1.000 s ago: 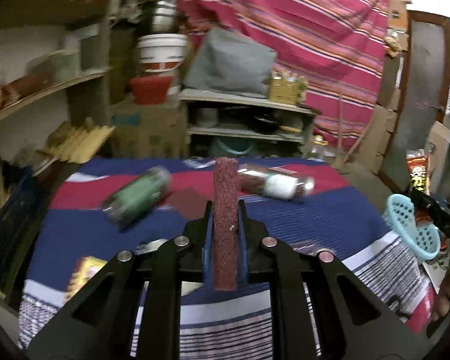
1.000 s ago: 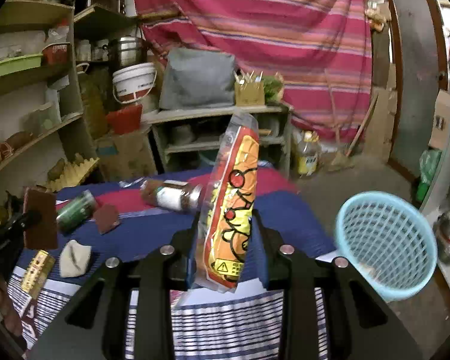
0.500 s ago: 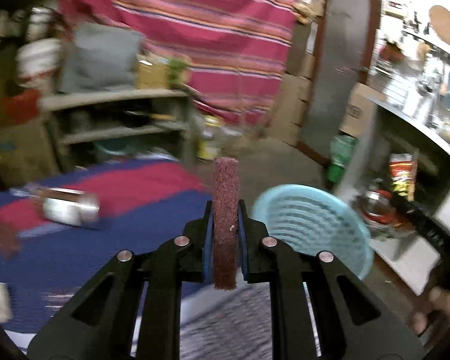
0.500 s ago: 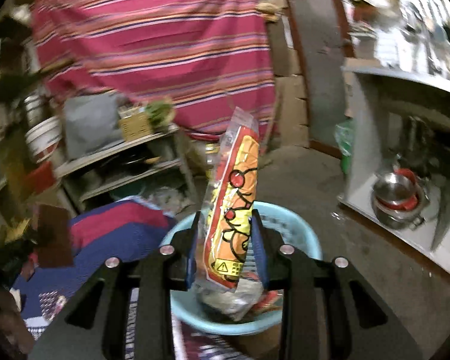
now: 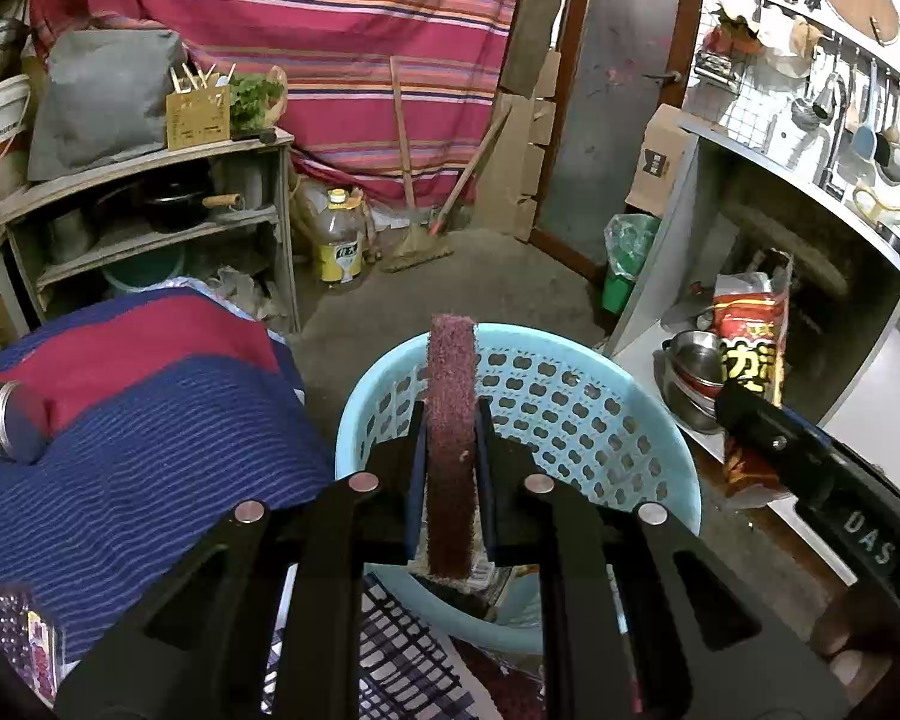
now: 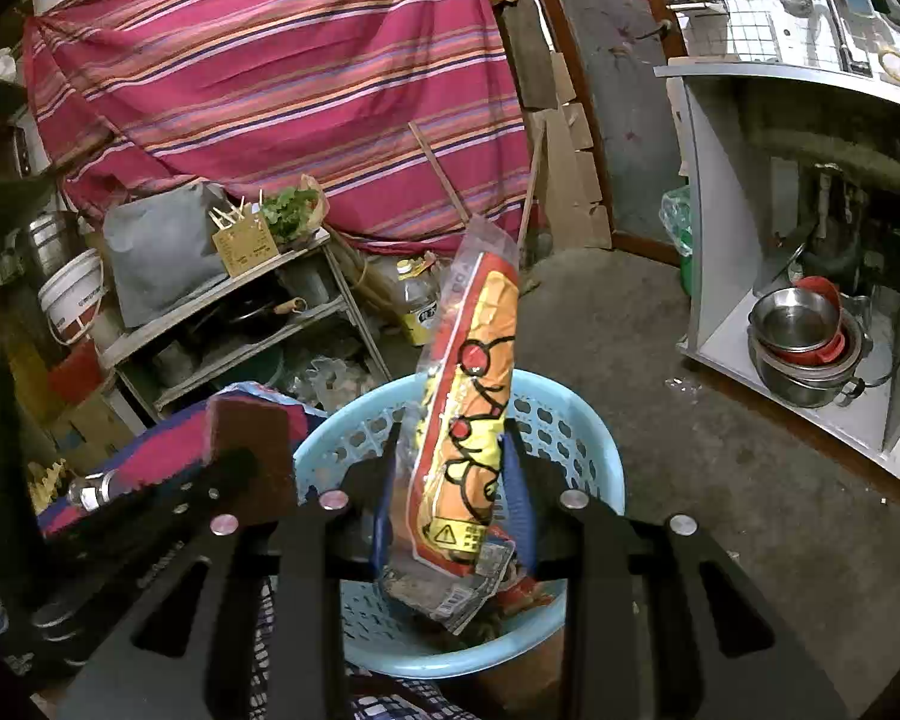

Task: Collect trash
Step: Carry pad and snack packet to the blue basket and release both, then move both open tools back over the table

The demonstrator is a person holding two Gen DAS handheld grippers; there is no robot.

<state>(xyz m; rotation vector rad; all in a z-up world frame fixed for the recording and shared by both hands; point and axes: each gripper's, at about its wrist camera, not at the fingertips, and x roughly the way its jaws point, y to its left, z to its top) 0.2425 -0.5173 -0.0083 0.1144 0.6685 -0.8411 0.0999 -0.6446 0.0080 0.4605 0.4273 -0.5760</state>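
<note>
Trash basket [image 5: 660, 456] sits below: left gripper [image 5: 450, 450] pinches a red scrub pad [image 5: 450, 450], right gripper [image 6: 456, 480] pinches a snack wrapper [image 6: 474, 420].

Lighting: dim indoor, uneven. Brightest zone upper right in both views, where the white tiled wall with hanging utensils [image 5: 810, 78] is washed out and glaring. Recess under the grey counter [image 6: 810, 138]: deep shadow. Small highlights on the stacked steel bowls [image 6: 801, 336].

Colour: saturated; the red striped hanging cloth [image 5: 330, 18] dominates.

Focus: both frames sharp, no visible motion blur; the round light-blue plastic perforated basket [image 5: 570, 414] crisp.

Distortion: strong fisheye; straight shelf and counter edges bow; black vignette at all corners.
</note>
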